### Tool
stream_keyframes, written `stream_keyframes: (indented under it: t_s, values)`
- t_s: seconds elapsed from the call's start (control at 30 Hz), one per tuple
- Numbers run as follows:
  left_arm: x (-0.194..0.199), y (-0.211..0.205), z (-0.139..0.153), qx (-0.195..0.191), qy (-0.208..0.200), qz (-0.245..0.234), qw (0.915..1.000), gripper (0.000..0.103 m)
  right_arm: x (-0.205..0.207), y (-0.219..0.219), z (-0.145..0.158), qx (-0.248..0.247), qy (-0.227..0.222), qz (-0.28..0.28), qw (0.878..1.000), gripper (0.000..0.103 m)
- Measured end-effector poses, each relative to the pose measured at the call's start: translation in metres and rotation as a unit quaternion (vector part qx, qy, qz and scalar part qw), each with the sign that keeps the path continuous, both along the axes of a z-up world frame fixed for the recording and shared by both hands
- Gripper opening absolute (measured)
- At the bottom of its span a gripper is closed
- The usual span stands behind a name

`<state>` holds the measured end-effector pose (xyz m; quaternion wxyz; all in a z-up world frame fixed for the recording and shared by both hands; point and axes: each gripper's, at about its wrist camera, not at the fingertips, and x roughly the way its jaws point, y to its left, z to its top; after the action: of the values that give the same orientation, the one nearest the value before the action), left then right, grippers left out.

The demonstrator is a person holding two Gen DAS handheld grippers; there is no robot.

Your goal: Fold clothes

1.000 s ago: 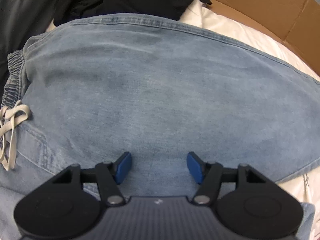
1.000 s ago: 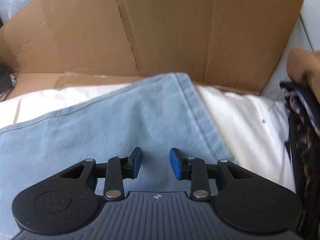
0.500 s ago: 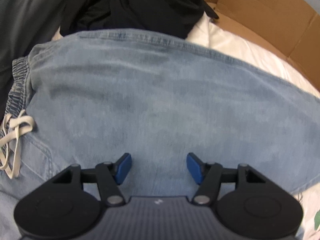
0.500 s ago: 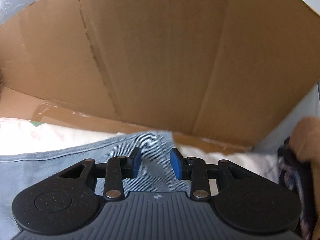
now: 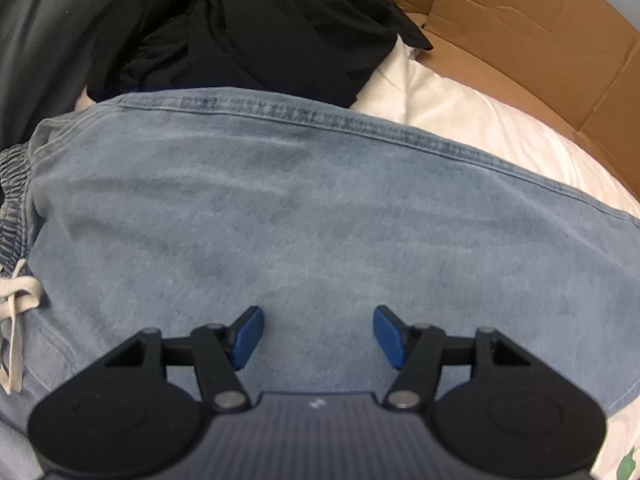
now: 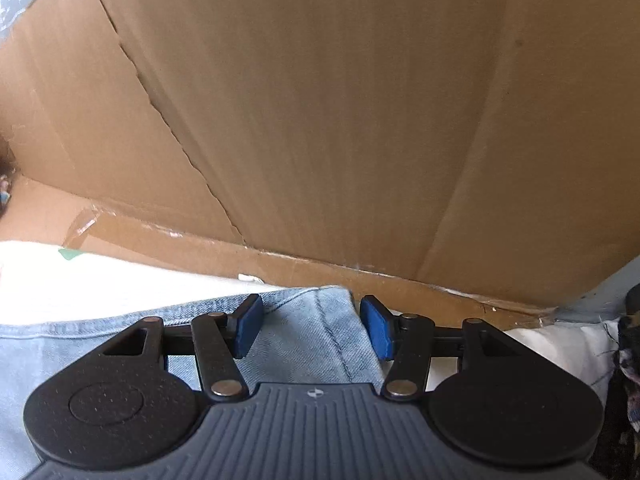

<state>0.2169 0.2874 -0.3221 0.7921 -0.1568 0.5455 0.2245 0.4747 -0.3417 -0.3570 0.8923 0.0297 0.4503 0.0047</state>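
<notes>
- jeans (image 5: pixel 320 216) lie flat on the white bedding (image 5: pixel 500 128), ready for you to fold.
- your left gripper (image 5: pixel 318 336) hangs spread and empty over their middle.
- your right gripper (image 6: pixel 312 326) has just been opening, its jaws straddling the hem corner (image 6: pixel 316 320) without pinching it, likely so you can lift it.

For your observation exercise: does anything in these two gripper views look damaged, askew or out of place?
Yes. The cardboard wall behind the bed has a long jagged tear running diagonally down to its base. The jeans lie flat and smooth, while the black clothing beyond them is a crumpled heap.
</notes>
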Motion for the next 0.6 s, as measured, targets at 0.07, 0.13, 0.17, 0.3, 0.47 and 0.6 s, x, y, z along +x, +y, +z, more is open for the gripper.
stream_keyframes:
  t_s: [0.07,0.13,0.17,0.3,0.47,0.6]
  values:
    - [0.002,0.000,-0.001,-0.001,0.001,0.001,1.0000,0.064,-0.002,0.003,-0.001,-0.016,0.001,0.017,1.000,0.051]
    - [0.002,0.000,-0.001,-0.001,0.000,0.001,1.0000,0.064,-0.005,0.006,0.000,-0.036,-0.001,0.035,0.999,0.038]
    - [0.001,0.000,-0.001,-0.001,0.000,0.001,1.0000,0.064,-0.007,0.007,0.001,-0.046,-0.005,0.040,0.998,0.025]
    - [0.003,0.002,-0.004,0.000,0.002,0.000,1.0000,0.064,-0.016,0.007,0.012,-0.064,-0.036,0.050,0.996,0.012]
    - [0.000,0.004,0.000,0.004,-0.005,0.006,1.0000,0.064,-0.028,0.010,0.033,-0.093,-0.102,0.024,0.990,0.008]
    - [0.000,0.006,0.000,0.009,-0.009,0.007,0.9999,0.064,-0.023,0.010,0.036,-0.100,-0.112,0.006,0.989,0.008]
